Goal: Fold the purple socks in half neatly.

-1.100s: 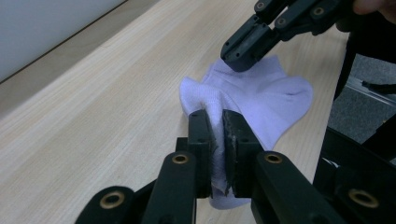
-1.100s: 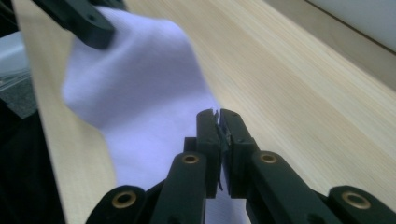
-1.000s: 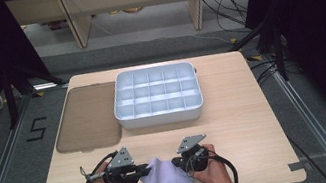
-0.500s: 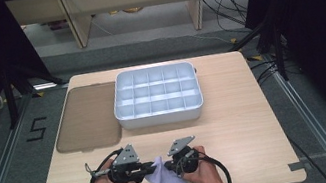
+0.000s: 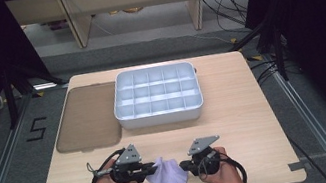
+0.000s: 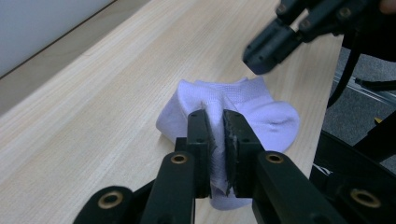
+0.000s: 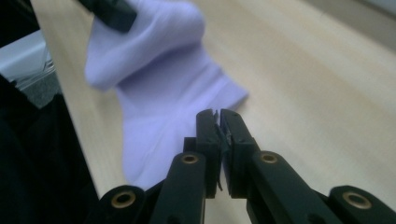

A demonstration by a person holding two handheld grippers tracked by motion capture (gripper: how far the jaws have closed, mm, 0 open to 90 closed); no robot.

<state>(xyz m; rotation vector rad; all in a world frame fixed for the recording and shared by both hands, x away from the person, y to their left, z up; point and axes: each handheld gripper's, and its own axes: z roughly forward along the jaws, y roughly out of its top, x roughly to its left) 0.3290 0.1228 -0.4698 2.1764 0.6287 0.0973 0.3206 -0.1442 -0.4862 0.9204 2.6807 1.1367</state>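
Now sock (image 6: 243,112) between left hand-held gripper (image 6: 216,126) jaws

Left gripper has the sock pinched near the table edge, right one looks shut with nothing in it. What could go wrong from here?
1. The left gripper pinches just a thin fold of the lavender sock; a pull may slip it free.
2. The right gripper is shut beside the sock, apparently holding nothing; it likely must open before regripping, or it will just push the fabric.
3. The sock lies near the table's front edge, so a dropped sock might slide off.
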